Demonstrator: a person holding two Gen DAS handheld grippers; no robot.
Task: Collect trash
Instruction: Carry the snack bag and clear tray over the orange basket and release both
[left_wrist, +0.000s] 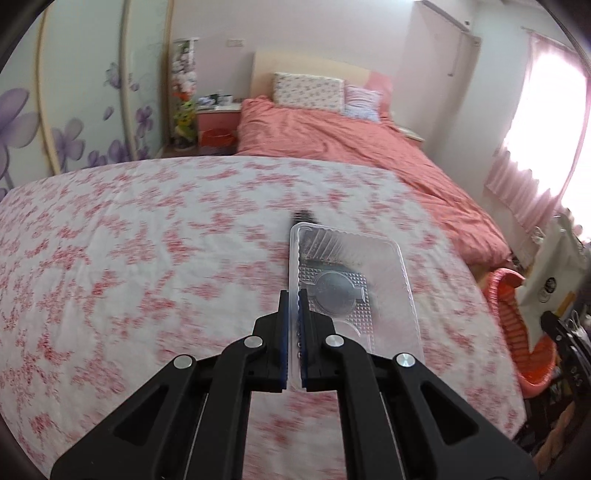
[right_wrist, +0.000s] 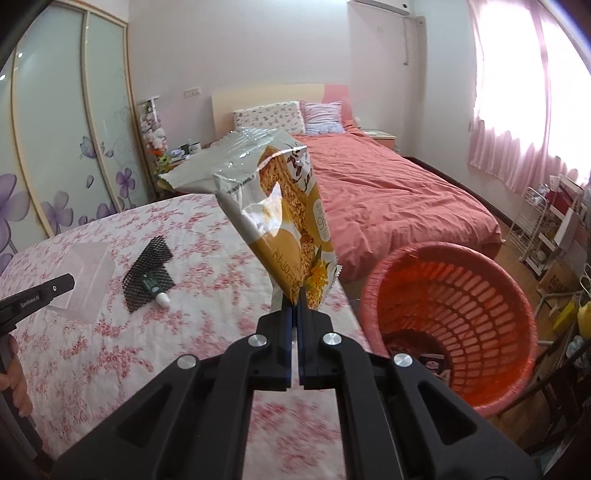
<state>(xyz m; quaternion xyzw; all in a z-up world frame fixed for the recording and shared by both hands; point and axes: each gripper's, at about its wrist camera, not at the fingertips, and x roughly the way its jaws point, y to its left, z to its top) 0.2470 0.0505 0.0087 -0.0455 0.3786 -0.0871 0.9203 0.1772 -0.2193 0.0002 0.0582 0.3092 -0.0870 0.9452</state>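
My left gripper (left_wrist: 293, 295) is shut on the rim of a clear plastic tray (left_wrist: 354, 280) and holds it above the floral tablecloth (left_wrist: 129, 258). The tray also shows at the left of the right wrist view (right_wrist: 86, 275), with the left gripper's finger on it. My right gripper (right_wrist: 295, 295) is shut on a yellow and white snack wrapper (right_wrist: 280, 206), held upright near the table's right edge, just left of the orange trash basket (right_wrist: 454, 295). A black mesh sleeve (right_wrist: 147, 269) and a small green tube (right_wrist: 155, 288) lie on the cloth.
The orange basket (left_wrist: 517, 325) stands on the floor right of the table and holds some trash at its bottom. A bed with a coral cover (right_wrist: 388, 199) is behind. A white wire rack (right_wrist: 535, 225) stands by the pink-curtained window.
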